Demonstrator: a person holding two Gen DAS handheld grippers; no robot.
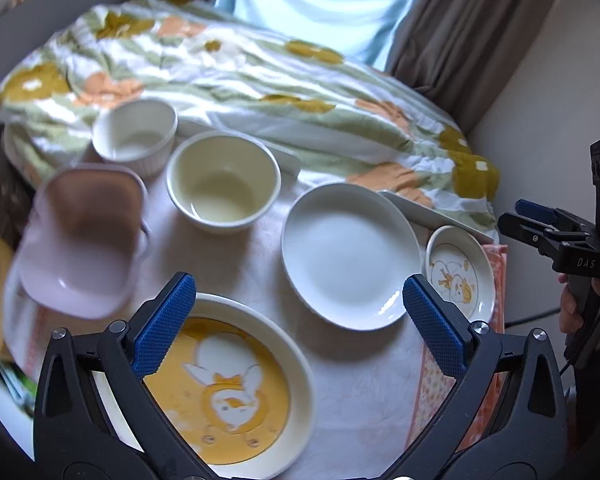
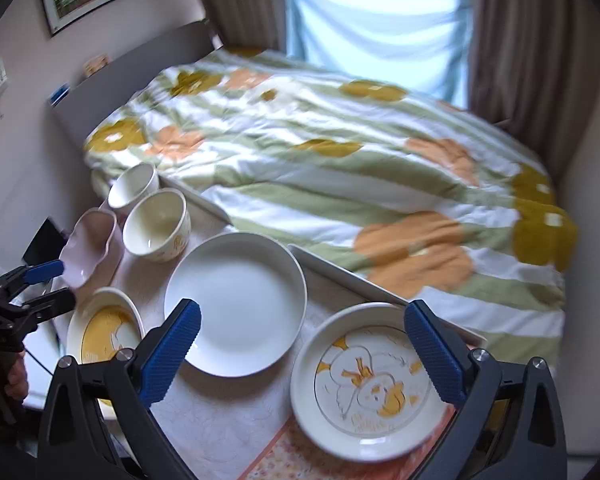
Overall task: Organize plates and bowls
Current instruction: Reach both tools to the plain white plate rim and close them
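On the white-clothed table (image 1: 364, 380) lie an orange-patterned plate (image 1: 228, 392), a plain white plate (image 1: 348, 252) and a small plate with a drawn figure (image 1: 460, 276). Behind them stand a cream bowl (image 1: 224, 180) and a white ribbed bowl (image 1: 136, 132). A pink bowl (image 1: 80, 240) sits tilted and blurred at the left. My left gripper (image 1: 298, 320) hangs open above the orange plate (image 2: 104, 328), holding nothing. My right gripper (image 2: 304, 336) is open over the small plate (image 2: 364, 380), nothing between its fingers. The pink bowl (image 2: 88, 248) lies just beyond the left gripper (image 2: 56, 284).
A bed with a flowered duvet (image 2: 340, 168) runs along the table's far edge. Curtains (image 2: 532, 60) and a window are behind it. An orange placemat (image 2: 300, 456) lies under the small plate. A hand (image 1: 572, 304) holds the right gripper (image 1: 520, 220) at the right.
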